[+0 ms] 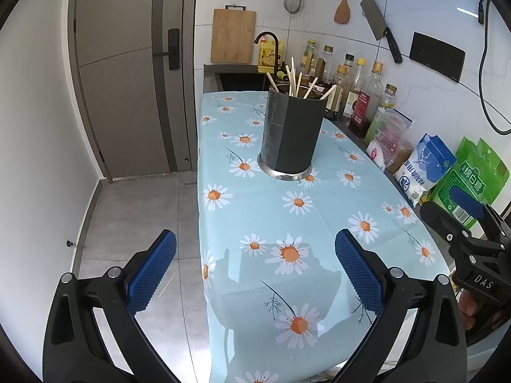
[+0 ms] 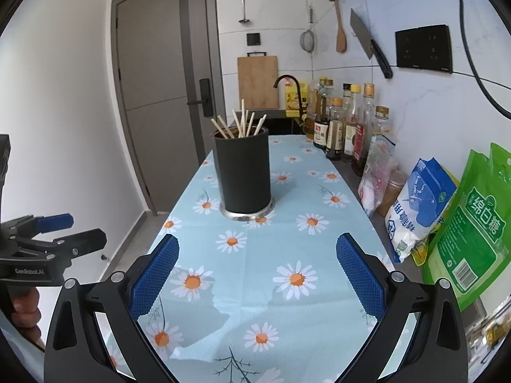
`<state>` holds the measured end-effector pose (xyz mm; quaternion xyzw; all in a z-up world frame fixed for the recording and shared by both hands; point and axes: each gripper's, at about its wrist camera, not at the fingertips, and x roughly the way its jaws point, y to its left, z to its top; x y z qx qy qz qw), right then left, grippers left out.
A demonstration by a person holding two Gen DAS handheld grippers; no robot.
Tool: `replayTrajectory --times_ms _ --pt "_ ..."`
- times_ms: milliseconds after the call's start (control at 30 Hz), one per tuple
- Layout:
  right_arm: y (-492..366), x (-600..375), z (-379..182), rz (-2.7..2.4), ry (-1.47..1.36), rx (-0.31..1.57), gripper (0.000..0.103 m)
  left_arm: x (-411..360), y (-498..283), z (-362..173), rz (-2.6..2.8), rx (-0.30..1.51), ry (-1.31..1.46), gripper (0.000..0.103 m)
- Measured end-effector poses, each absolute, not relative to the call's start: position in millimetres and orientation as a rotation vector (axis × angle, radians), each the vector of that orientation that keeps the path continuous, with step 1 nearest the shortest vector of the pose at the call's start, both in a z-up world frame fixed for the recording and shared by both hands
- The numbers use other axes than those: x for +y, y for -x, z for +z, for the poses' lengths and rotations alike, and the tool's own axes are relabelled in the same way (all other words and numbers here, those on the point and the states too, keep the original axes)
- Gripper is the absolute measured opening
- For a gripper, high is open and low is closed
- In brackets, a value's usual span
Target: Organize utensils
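Note:
A dark cylindrical utensil holder [image 1: 292,134] [image 2: 242,172] with a metal base stands on the daisy-print tablecloth [image 1: 255,210] [image 2: 255,287]. Several wooden chopsticks [image 1: 295,81] [image 2: 241,124] stick up out of it. My left gripper [image 1: 255,271] hangs open over the cloth's near left edge, nothing between its blue pads. My right gripper [image 2: 257,269] is open too, over the near part of the cloth, well short of the holder. Each gripper shows at the edge of the other's view: the right gripper [image 1: 460,210], the left gripper [image 2: 67,228].
Bottles [image 1: 357,95] [image 2: 348,127] and food bags [image 1: 424,166] [image 2: 472,223] line the right wall side of the counter. A sink with black tap [image 1: 268,48] [image 2: 289,89] lies behind the holder. A cleaver [image 1: 380,28], spoon and strainer hang on the wall. Floor and a door [image 1: 127,79] lie left.

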<state>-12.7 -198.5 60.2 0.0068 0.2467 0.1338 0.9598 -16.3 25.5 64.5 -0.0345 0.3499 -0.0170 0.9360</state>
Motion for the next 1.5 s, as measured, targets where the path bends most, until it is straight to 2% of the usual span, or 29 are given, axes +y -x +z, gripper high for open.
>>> replayTrajectory --times_ms 1500 --pt "2.5 -195.9 57.7 0.248 -0.008 0.504 0.095 27.9 0.3 58.9 -0.044 0.78 0.079 0.097"
